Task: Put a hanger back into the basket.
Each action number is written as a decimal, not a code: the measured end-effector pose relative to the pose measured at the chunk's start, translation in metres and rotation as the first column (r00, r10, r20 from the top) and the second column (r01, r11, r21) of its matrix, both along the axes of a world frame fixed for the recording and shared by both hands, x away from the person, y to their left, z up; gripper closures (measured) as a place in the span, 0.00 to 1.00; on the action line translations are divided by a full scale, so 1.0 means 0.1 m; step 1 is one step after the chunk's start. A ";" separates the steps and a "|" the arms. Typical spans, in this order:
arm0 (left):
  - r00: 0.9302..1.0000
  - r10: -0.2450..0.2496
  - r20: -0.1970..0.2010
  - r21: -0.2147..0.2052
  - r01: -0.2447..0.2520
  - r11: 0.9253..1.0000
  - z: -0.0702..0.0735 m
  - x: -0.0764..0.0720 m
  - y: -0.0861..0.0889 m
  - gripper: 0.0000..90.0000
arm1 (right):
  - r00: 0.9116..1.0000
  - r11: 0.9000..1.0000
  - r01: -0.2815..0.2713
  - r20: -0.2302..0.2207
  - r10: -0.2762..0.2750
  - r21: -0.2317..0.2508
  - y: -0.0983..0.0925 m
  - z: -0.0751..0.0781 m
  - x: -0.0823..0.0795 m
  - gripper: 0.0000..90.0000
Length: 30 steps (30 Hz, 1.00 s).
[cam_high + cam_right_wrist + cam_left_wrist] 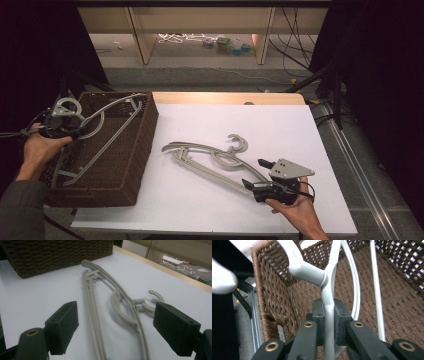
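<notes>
Left claw [329,322] is pinched tight on the thin stem of a pale grey clothes hanger [329,290], just below the neck where its hook bends away; in the high view I see my left hand [37,150] holding that hanger [97,135] at a slant over the brown woven basket [145,145], hook end up by the claw and the far end down near the basket floor. I judge this to be the step of lowering the hanger into the basket; next I should ease it flat onto the bottom, then spread the jaws so it drops free without snagging the weave. Right claw [115,327] is spread wide and holds nothing. It rests low at the near right of the white table [300,125], pointing along a small pile of grey hangers [210,157] that lies on the table between the basket and this claw. In the right gripper view the near ends of those hangers [95,322] run up between the open jaws, untouched, so they look set to be picked up afterwards.
</notes>
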State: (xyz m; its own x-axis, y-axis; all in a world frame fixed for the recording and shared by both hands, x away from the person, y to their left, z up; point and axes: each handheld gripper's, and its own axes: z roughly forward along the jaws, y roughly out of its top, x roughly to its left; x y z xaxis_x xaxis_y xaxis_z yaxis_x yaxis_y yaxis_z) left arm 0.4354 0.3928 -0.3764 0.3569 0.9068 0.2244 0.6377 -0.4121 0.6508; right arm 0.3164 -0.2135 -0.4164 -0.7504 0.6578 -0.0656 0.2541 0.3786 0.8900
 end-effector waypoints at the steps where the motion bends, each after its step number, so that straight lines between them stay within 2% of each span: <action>1: 1.000 -0.002 -0.016 0.014 0.002 1.000 -0.02 0.00 0.01 0.91 | 1.000 1.000 -0.001 0.000 0.001 -0.001 0.00 0.00 0.00 0.23; 7: 0.997 0.031 -0.074 0.053 -0.028 0.998 -0.17 0.01 0.03 0.91 | 1.000 1.000 -0.001 0.004 0.001 0.001 0.02 -0.02 0.01 0.24; 8: 0.996 0.036 -0.081 0.041 -0.033 0.999 -0.19 0.01 0.05 0.91 | 1.000 1.000 -0.006 -0.007 0.006 -0.007 0.02 -0.01 0.00 0.24; 9: 0.997 0.035 -0.072 0.034 -0.033 0.999 -0.20 0.00 0.06 0.91 | 1.000 1.000 -0.006 -0.007 0.006 -0.007 0.02 -0.02 0.00 0.24; 10: 0.997 0.028 -0.078 0.031 -0.026 0.999 -0.21 -0.01 0.07 0.91 | 1.000 1.000 -0.006 -0.008 0.006 -0.007 0.02 -0.02 0.01 0.24; 14: 0.997 0.043 -0.068 0.019 -0.042 0.999 -0.24 -0.01 0.05 0.90 | 1.000 1.000 -0.002 -0.002 0.002 -0.004 0.02 -0.03 0.01 0.24; 16: 0.997 0.044 -0.070 0.019 -0.042 0.999 -0.27 -0.01 0.02 0.90 | 1.000 1.000 -0.005 -0.009 0.005 -0.009 0.02 -0.02 0.01 0.24; 17: 0.996 0.027 -0.084 0.036 -0.024 0.999 -0.27 0.00 0.01 0.90 | 1.000 1.000 -0.006 -0.008 0.006 -0.009 0.02 -0.02 0.01 0.24; 21: 0.994 0.056 -0.095 0.038 -0.053 0.998 -0.30 0.03 -0.02 0.89 | 1.000 1.000 -0.009 -0.009 0.009 -0.008 0.02 -0.02 0.01 0.24; 25: 0.991 0.064 -0.118 0.052 -0.058 0.997 -0.34 0.04 -0.03 0.86 | 1.000 1.000 -0.005 -0.006 0.005 -0.007 0.01 -0.02 0.01 0.24; 26: 0.991 0.075 -0.114 0.061 -0.069 0.996 -0.35 0.04 -0.02 0.85 | 1.000 1.000 -0.001 -0.004 0.001 -0.008 0.00 -0.03 0.01 0.24; 30: 0.990 0.103 -0.101 0.040 -0.100 0.994 -0.32 0.01 0.04 0.86 | 1.000 1.000 -0.001 -0.009 0.001 -0.009 0.00 -0.03 0.01 0.24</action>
